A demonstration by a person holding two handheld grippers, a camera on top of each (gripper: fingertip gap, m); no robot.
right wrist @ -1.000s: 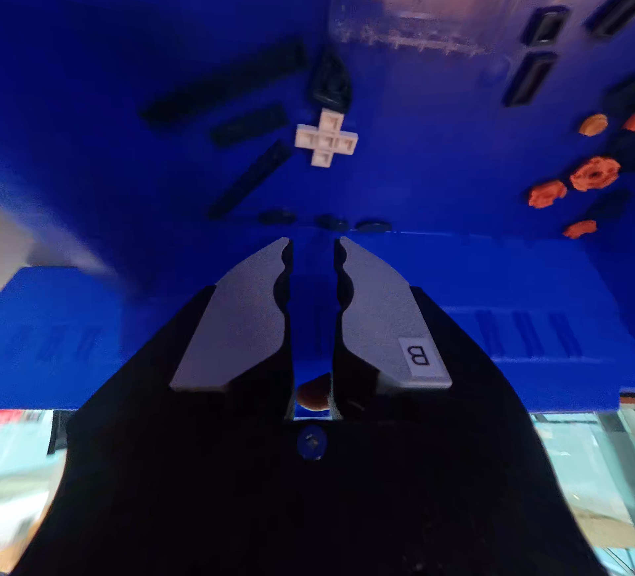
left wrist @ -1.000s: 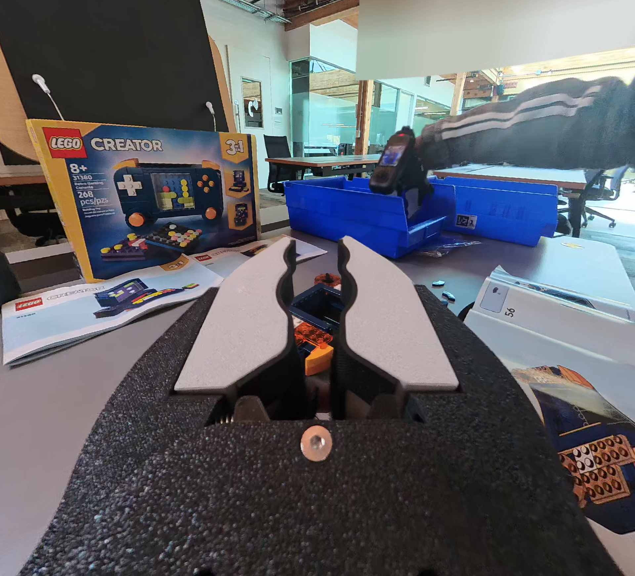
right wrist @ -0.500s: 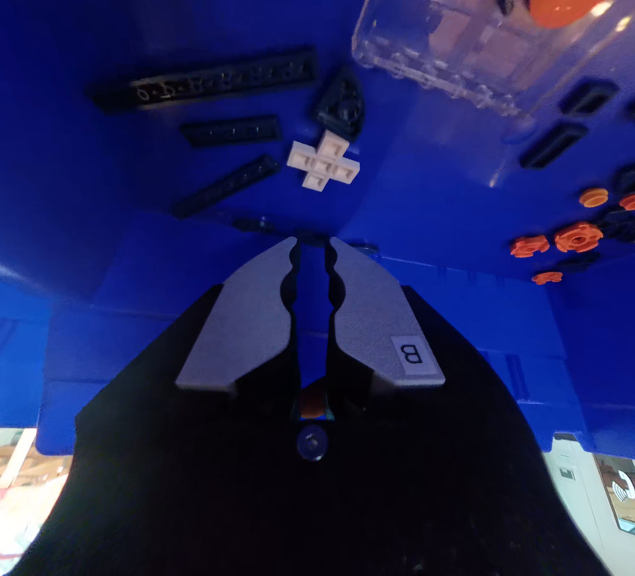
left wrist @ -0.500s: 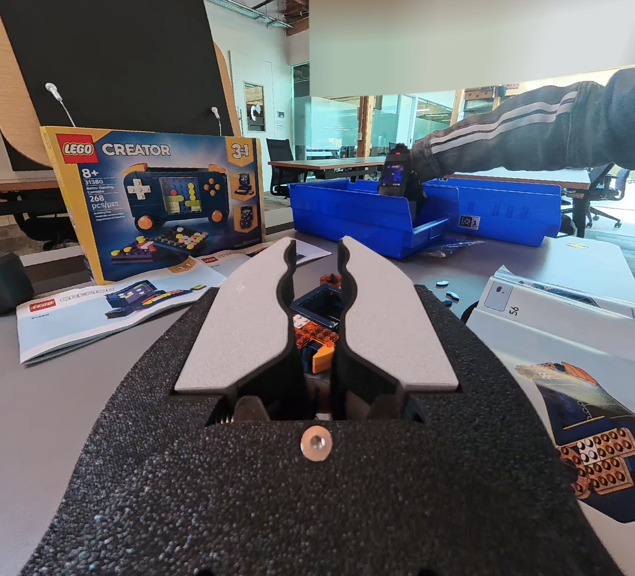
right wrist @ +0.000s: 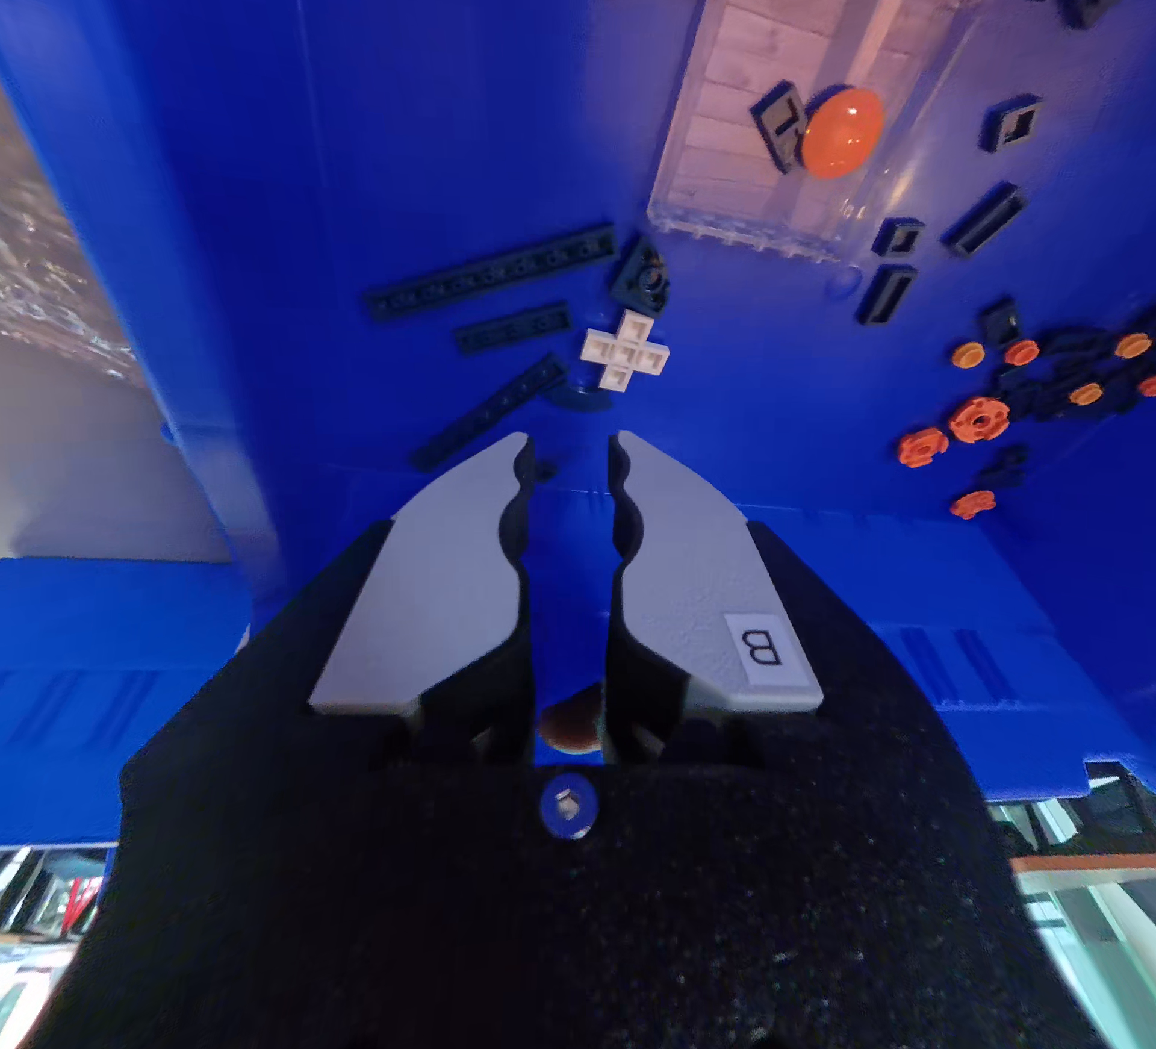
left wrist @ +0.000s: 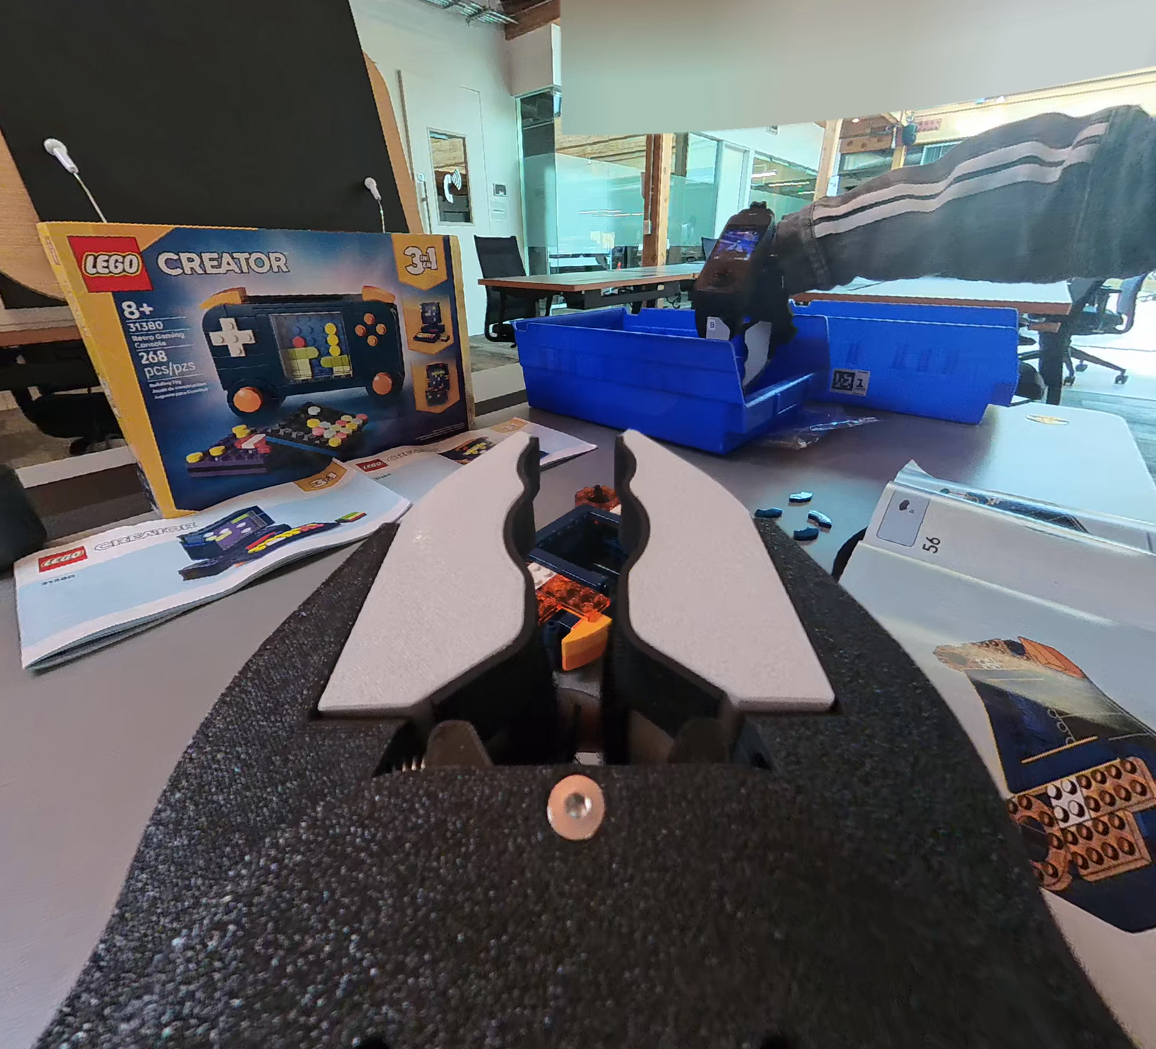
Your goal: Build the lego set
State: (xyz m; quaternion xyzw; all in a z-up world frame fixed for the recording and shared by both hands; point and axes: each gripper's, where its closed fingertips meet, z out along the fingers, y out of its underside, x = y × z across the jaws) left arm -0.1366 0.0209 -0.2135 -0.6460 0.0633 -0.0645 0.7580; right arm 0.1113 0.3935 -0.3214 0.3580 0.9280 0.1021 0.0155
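My left gripper is low over the grey table, its jaws close together on a partly built lego model of dark blue frame and orange pieces. Most of the model is hidden by the fingers. My right gripper is slightly open and empty inside a blue bin, just short of a white cross piece and dark plates. The right gripper also shows in the left wrist view, dipping into that bin.
The bin also holds a clear panel, an orange dome and orange round pieces. The set's box stands at the left with booklets. An open instruction book lies right. A second blue bin stands behind. About 45 cm separates my left fingertips from my right.
My right gripper has moved over the bin floor toward the white cross, and its jaws have widened a little. My left gripper has kept its hold with a slight shift of view.
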